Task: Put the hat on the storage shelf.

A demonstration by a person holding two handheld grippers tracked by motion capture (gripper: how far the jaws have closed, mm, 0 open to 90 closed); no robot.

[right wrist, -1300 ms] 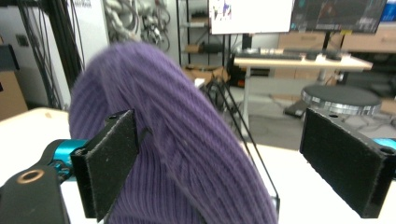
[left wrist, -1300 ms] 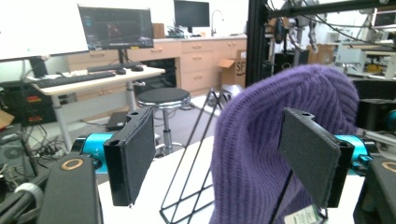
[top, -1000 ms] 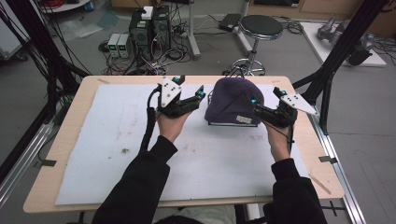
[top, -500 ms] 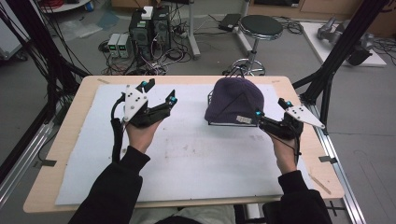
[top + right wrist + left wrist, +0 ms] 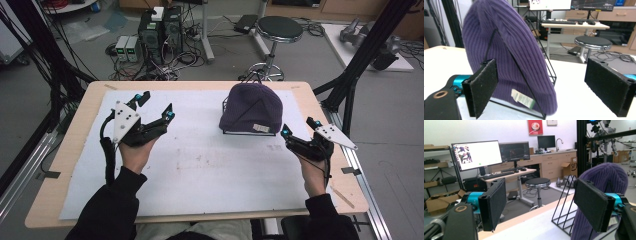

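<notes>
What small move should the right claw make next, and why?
Probably ease the right claw forward toward the purple beanie on its black wire stand. Its jaws stand open and empty, aimed at the hat's lower edge near the label, yet not touching it. The left claw is open too, farther away.

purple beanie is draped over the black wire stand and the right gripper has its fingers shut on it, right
Not quite. The purple beanie is draped over the black wire stand, but the right gripper is open, its fingers apart and short of it, as the right gripper view shows.
</notes>
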